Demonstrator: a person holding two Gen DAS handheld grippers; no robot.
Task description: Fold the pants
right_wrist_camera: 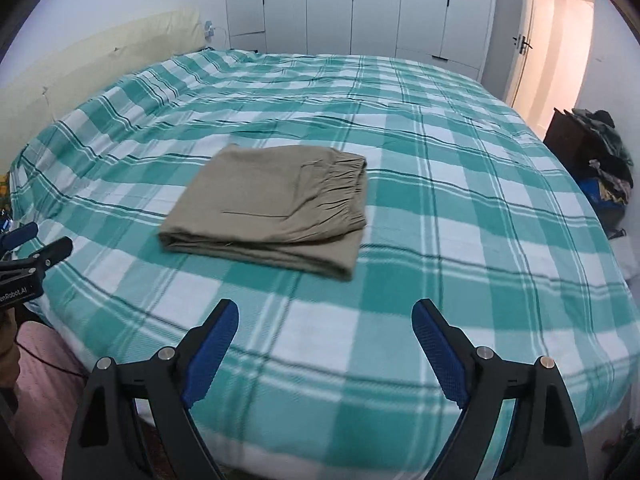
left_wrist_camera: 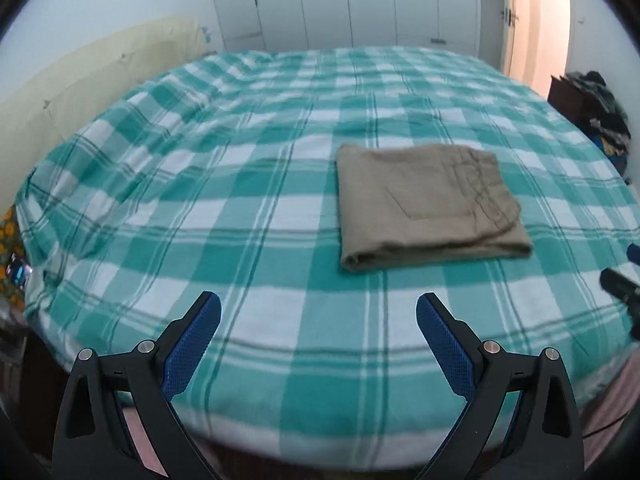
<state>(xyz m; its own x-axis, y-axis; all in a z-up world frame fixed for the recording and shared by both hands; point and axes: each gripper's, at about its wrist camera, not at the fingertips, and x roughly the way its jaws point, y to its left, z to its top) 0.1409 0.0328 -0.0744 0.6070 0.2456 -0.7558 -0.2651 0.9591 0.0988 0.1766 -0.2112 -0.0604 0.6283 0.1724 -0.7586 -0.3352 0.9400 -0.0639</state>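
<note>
Checked bedspread (right_wrist_camera: 460, 240), folded pants (right_wrist_camera: 272, 216) central

A home bedroom. A wide bed (right_wrist_camera: 460, 240) under a green-and-white checked cover fills the room, with a padded cream headboard (right_wrist_camera: 100, 52) at its left, white wardrobe doors (right_wrist_camera: 360, 8) behind, an open door (right_wrist_camera: 560, 40), and piled clothes (right_wrist_camera: 604, 152) at right.

Left gripper (left_wrist_camera: 318, 308) jaws wide apart, empty; right gripper (right_wrist_camera: 325, 316) likewise.
</note>
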